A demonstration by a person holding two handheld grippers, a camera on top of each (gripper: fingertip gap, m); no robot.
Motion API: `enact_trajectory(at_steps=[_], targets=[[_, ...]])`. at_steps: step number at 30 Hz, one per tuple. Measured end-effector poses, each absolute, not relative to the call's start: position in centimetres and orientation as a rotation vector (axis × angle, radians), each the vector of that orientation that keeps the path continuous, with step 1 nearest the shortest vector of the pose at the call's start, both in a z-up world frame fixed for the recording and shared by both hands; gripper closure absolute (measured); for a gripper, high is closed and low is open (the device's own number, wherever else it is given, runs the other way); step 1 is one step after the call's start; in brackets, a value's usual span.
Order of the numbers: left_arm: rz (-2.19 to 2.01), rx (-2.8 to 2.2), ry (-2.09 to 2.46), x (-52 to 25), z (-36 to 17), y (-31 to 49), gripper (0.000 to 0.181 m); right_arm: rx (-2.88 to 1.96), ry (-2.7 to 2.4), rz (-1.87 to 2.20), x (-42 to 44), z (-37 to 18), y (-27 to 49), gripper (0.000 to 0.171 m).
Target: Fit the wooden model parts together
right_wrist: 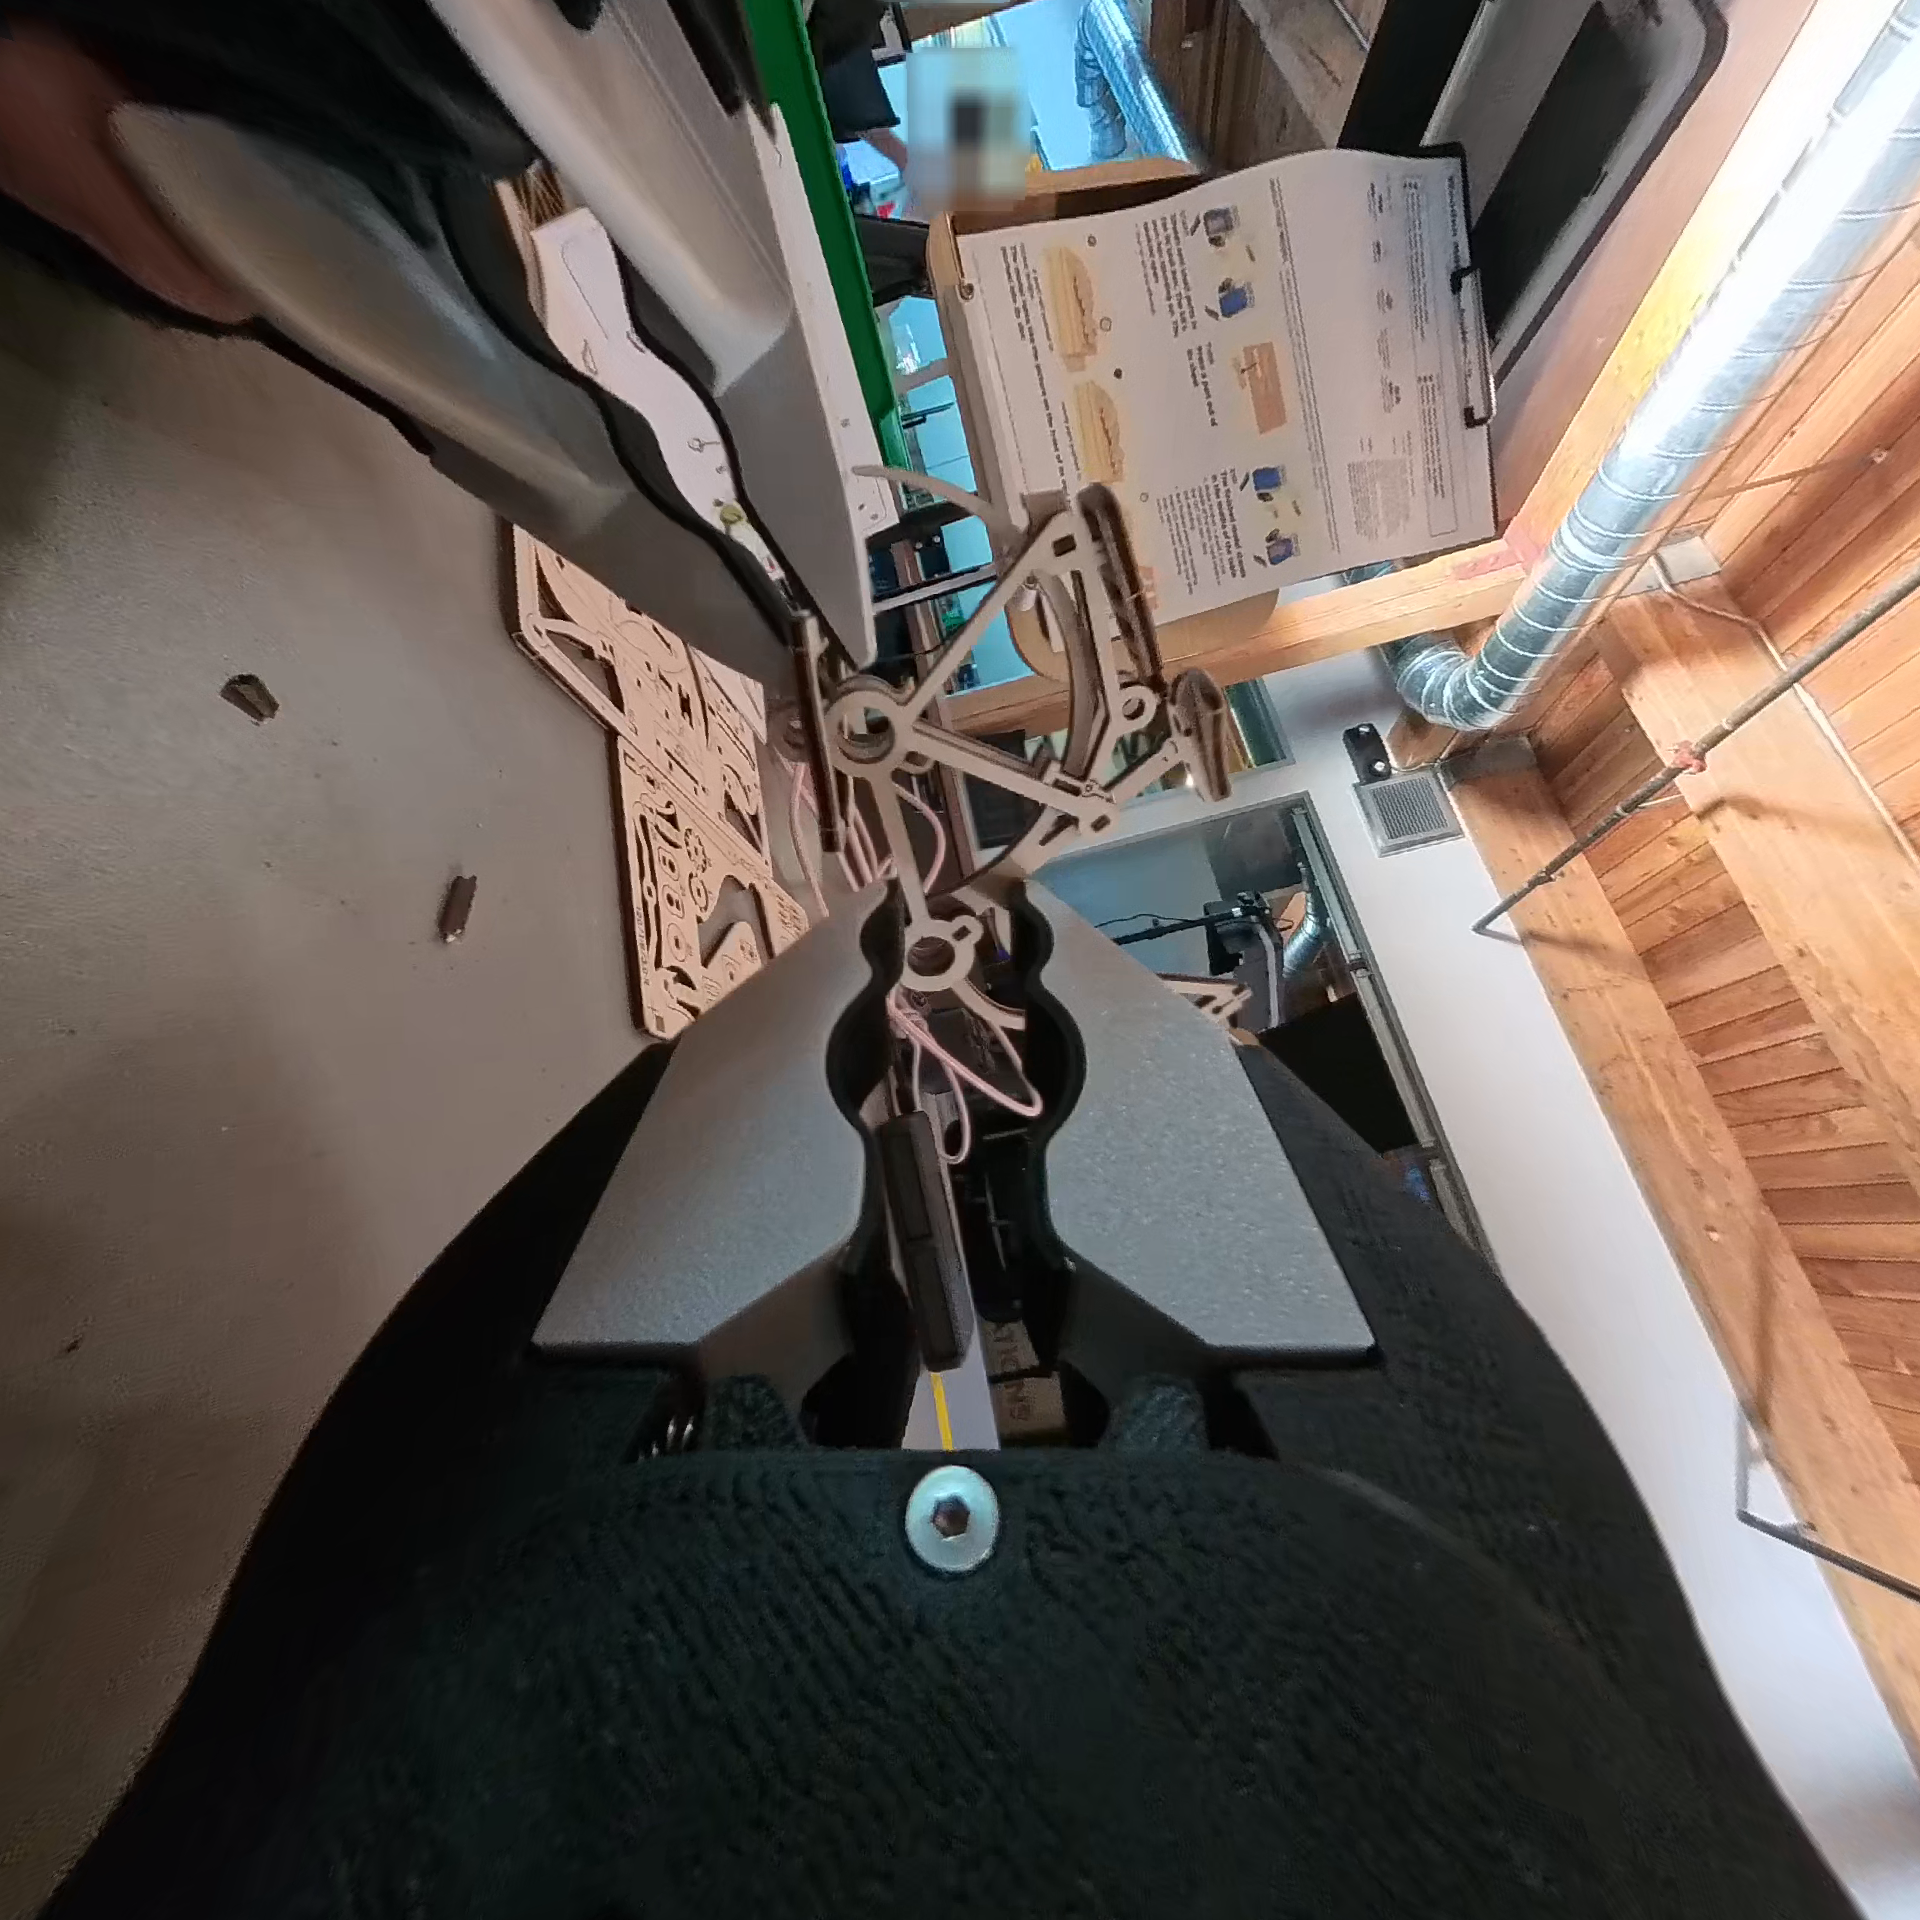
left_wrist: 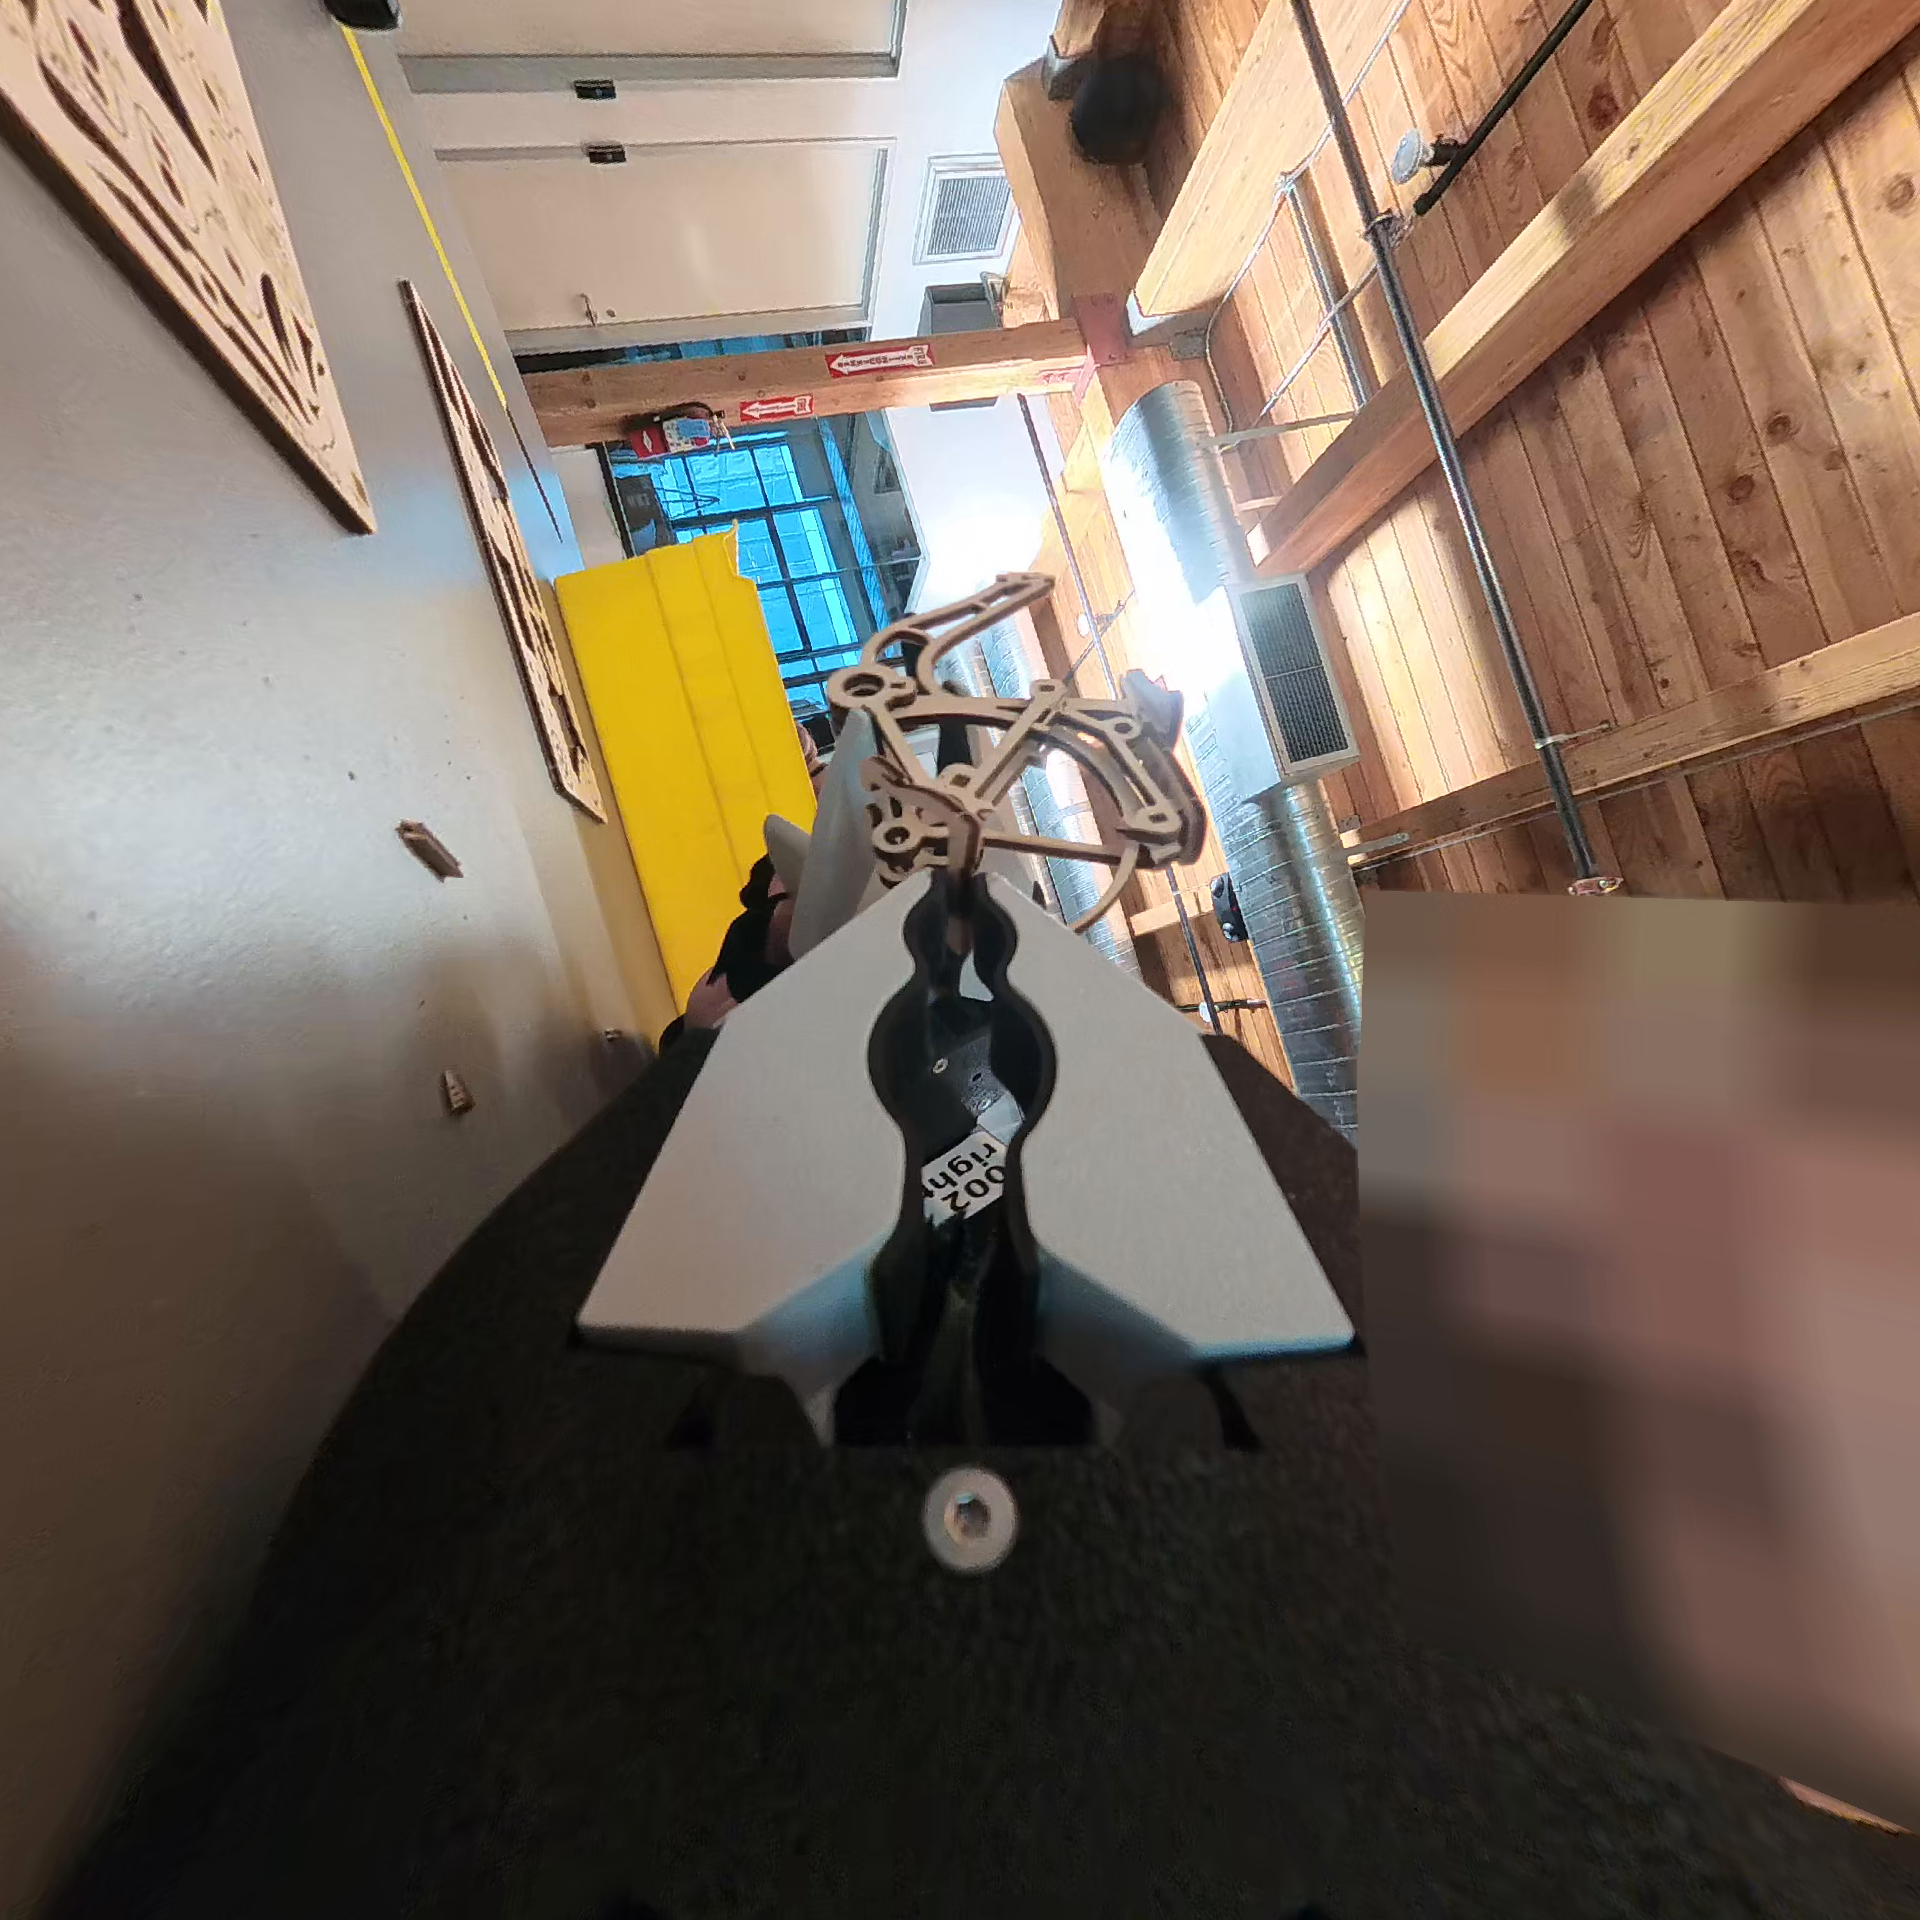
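A half-built wooden model (left_wrist: pixel 1023 764), an open frame of struts, rings and curved arcs, is held in the air between both grippers. My left gripper (left_wrist: pixel 951 885) is shut on a thin lower edge of the model. My right gripper (right_wrist: pixel 948 902) is closed around a ring-ended strut of the same model (right_wrist: pixel 1003 686); its jaws stand narrowly apart on the part. The left gripper's fingers (right_wrist: pixel 727 457) reach in from the upper left of the right wrist view and meet the model by its large ring. The right gripper's fingers (left_wrist: pixel 831 831) show behind the model in the left wrist view.
Laser-cut wooden part sheets (right_wrist: pixel 665 810) lie on the grey table (right_wrist: pixel 260 935), also in the left wrist view (left_wrist: pixel 187 208). Small wooden offcuts (right_wrist: pixel 247 696) are scattered on it. An instruction sheet on a clipboard (right_wrist: pixel 1226 384) stands behind. A yellow panel (left_wrist: pixel 675 748) is beyond the table.
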State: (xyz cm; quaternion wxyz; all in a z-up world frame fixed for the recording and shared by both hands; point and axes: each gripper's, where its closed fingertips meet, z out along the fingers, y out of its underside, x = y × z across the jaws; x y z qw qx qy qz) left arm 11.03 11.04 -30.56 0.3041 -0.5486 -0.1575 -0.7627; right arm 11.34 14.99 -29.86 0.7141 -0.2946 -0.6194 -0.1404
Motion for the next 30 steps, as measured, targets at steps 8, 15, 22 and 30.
enact_trajectory(at_steps=[8,15,22,30], targets=[[-2.027,-1.443,-0.41,11.0,-30.4,11.0,0.181,-0.704,-1.329,-0.283,12.5,-29.4,15.5,0.153],[-2.069,-1.468,-0.394,11.4,-30.4,10.6,0.181,-0.701,-1.311,-0.301,13.4,-28.9,14.7,0.153],[-2.049,-1.599,-0.307,10.4,-30.9,8.8,0.181,-0.612,-1.322,-0.279,12.7,-28.5,12.4,0.153],[-2.014,-1.665,-0.292,8.6,-31.2,7.8,0.181,-0.708,-1.256,-0.081,12.5,-27.4,11.3,0.153]])
